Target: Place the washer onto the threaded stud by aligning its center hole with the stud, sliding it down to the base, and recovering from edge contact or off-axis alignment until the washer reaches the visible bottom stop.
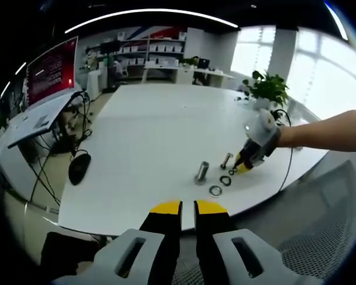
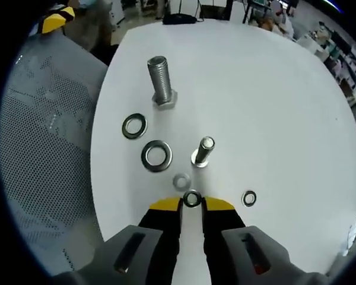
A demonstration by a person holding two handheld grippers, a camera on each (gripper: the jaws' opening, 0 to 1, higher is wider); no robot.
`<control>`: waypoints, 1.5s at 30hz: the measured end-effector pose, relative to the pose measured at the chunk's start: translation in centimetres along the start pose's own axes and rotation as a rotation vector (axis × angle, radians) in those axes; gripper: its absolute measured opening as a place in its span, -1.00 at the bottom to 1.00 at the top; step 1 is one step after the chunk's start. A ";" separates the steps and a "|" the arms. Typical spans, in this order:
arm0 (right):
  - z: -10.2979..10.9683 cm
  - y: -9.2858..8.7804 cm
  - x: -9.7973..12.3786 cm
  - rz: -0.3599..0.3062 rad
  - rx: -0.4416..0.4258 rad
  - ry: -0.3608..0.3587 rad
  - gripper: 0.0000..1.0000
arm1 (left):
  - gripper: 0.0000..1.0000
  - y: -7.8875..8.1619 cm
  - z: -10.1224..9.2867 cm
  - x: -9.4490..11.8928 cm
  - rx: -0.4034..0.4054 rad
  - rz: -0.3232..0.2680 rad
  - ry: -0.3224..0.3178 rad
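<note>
Right gripper (image 2: 191,205) is seen low over the table (image 2: 273,95) near its edge, jaws slightly parted around a small washer (image 2: 192,198) that is not yet clearly gripped. Nothing is threaded on the small stud (image 2: 203,151) just beyond; pickup, alignment and seating remain.

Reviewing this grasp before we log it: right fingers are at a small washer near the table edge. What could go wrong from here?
1. The small washer lies flat at the right fingers' tips; a pinch may skid it instead of lifting it.
2. Another washer lies just past it and could get knocked.
3. Two studs stand ahead: the small stud and the big stud. This washer may fit only one.
</note>
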State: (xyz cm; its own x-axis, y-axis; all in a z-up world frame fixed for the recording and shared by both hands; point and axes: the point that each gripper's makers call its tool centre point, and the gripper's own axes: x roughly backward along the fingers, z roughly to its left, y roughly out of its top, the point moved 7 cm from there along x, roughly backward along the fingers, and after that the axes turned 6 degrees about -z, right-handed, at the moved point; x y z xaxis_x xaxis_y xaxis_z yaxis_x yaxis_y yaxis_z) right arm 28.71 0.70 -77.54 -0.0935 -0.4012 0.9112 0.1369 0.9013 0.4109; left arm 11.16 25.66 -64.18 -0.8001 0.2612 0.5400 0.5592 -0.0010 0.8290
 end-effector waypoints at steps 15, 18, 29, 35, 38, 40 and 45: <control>-0.2 1.2 2.4 -0.078 -0.011 -0.028 -0.71 | -0.90 0.0 0.0 0.0 -0.001 0.000 0.000; -0.3 1.5 2.9 -0.085 -0.005 -0.032 -0.71 | -0.90 0.0 0.0 0.0 -0.001 0.000 0.000; -0.7 3.4 4.9 -0.137 0.001 -0.053 -0.71 | -0.90 0.1 0.0 0.0 0.000 -0.004 0.000; -0.7 4.5 5.4 -0.152 0.020 -0.053 -0.71 | -0.90 0.0 0.0 0.0 0.000 -0.005 0.000; -0.6 4.9 5.3 -0.147 0.031 -0.051 -0.71 | -0.90 0.0 -0.1 0.0 -0.001 -0.006 0.000; -0.6 5.1 5.2 -0.145 0.037 -0.050 -0.71 | -0.89 0.1 -0.1 0.0 -0.001 -0.006 -0.001; -0.8 5.4 4.7 -0.131 0.047 -0.045 -0.71 | -0.89 0.1 0.0 0.0 0.000 -0.009 -0.001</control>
State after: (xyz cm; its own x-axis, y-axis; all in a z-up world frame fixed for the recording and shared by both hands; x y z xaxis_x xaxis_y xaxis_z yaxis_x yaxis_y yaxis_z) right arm 29.77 3.57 -71.02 -0.1515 -0.5090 0.8473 0.0747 0.8489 0.5233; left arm 11.20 25.63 -64.10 -0.8050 0.2623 0.5322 0.5518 0.0013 0.8340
